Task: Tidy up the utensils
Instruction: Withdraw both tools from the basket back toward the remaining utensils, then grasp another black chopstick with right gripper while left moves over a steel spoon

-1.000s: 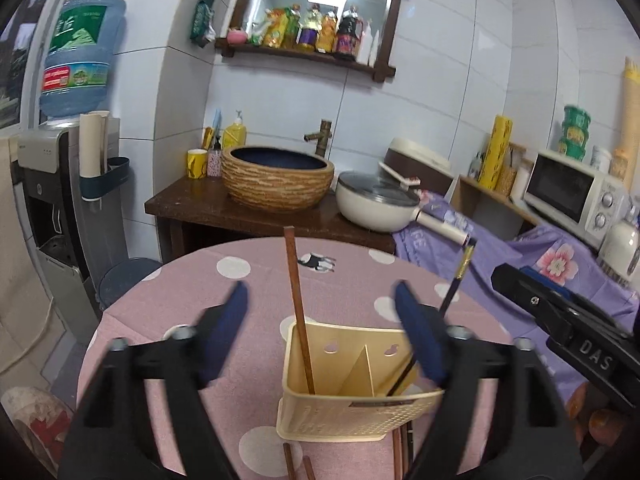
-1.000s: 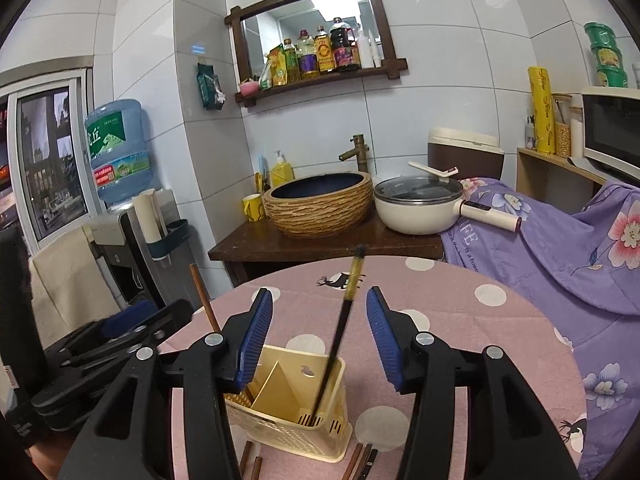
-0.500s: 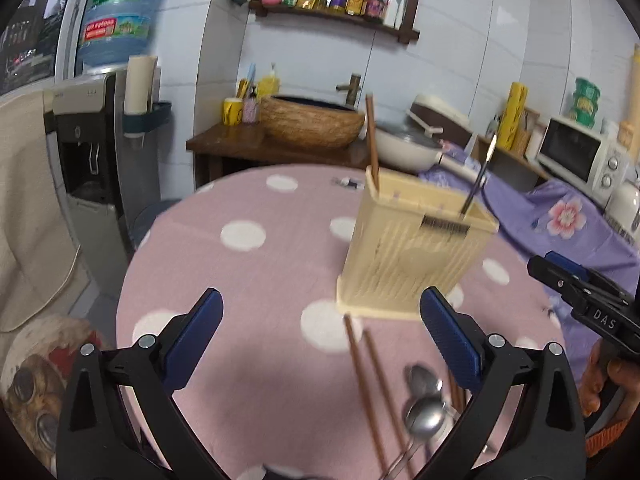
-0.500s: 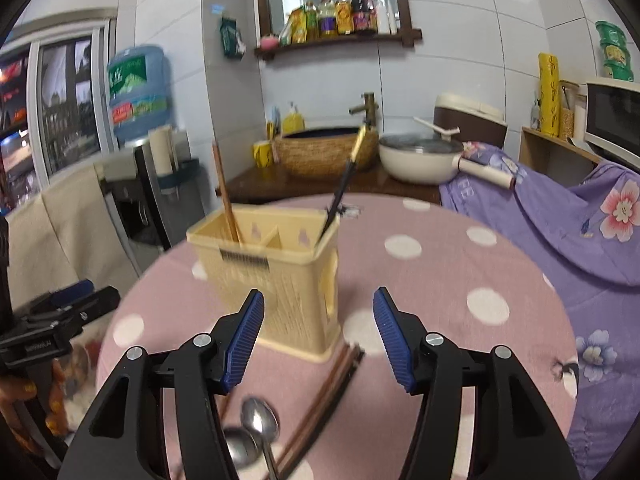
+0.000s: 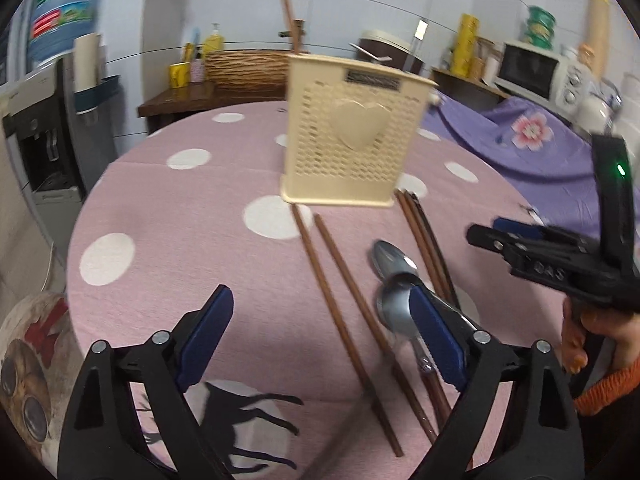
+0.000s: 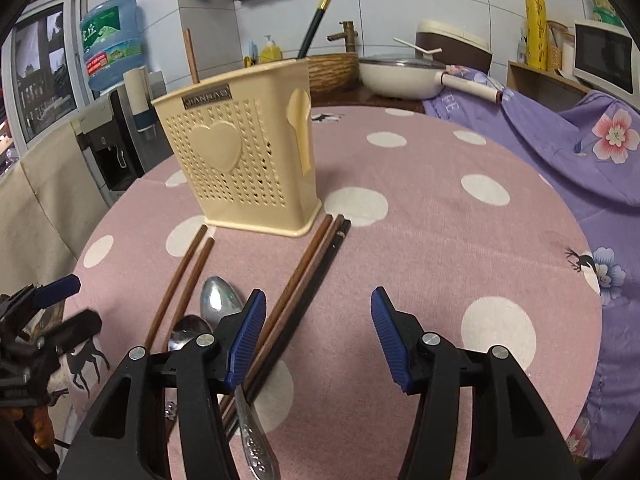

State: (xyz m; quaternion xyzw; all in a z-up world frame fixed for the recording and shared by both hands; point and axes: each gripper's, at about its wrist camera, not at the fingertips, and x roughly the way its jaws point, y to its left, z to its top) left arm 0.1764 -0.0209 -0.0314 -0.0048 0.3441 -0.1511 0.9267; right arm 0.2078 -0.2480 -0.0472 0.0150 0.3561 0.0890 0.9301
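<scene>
A cream perforated utensil holder (image 5: 352,132) (image 6: 244,160) stands on the pink dotted table (image 5: 180,240). It holds one brown chopstick (image 6: 191,56) and one black chopstick (image 6: 316,20). In front of it lie two brown chopsticks (image 5: 336,300) (image 6: 180,280), a bundle of brown and dark chopsticks (image 5: 424,240) (image 6: 308,280) and two metal spoons (image 5: 394,276) (image 6: 220,300). My left gripper (image 5: 320,332) is open and empty, low over the two brown chopsticks. My right gripper (image 6: 318,336) is open and empty, just right of the bundle; it also shows in the left wrist view (image 5: 520,236).
A wooden counter with a woven basin (image 5: 248,68) and a white pan (image 6: 396,76) stands behind the table. A water dispenser (image 6: 116,92) is at the left. Purple flowered cloth (image 6: 580,136) and a microwave (image 5: 532,72) are at the right.
Both grippers have drawn back from above the holder and dropped low toward the table's near side. The chopsticks and spoons on the table have come into view beneath them.
</scene>
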